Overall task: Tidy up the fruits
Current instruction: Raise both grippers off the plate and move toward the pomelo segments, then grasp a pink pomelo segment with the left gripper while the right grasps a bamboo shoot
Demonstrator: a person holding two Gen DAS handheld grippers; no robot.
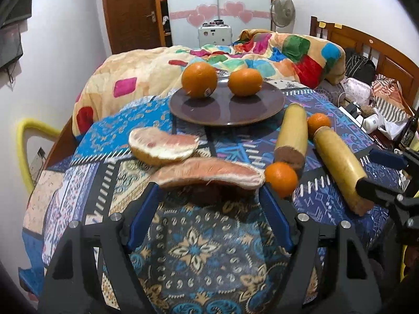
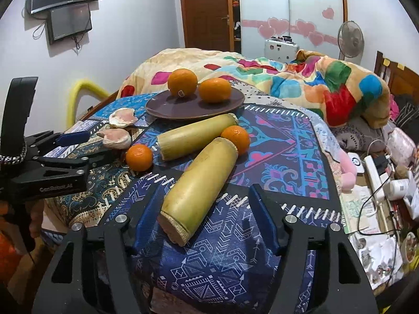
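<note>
A brown plate [image 1: 227, 107] holds two oranges [image 1: 199, 79] on the patterned cloth. Two pomelo segments lie in front of it: one [image 1: 163, 146] further off, one [image 1: 209, 175] right at my left gripper's [image 1: 210, 196] open fingertips, not gripped. Two small oranges [image 1: 280, 178] [image 1: 318, 123] and two yellow sugarcane pieces [image 1: 292, 134] [image 1: 340, 164] lie to the right. In the right wrist view my right gripper [image 2: 205, 204] is open around the near end of the closer sugarcane piece [image 2: 199, 180], its fingers apart from it. The plate [image 2: 195, 104] shows behind.
The cloth covers a bed; a colourful blanket [image 1: 262, 52] is heaped behind the plate. Cables, a power strip and clutter [image 2: 379, 172] lie right of the cloth. A yellow chair [image 1: 23, 144] stands at the left. The wooden headboard [image 1: 366, 44] is far right.
</note>
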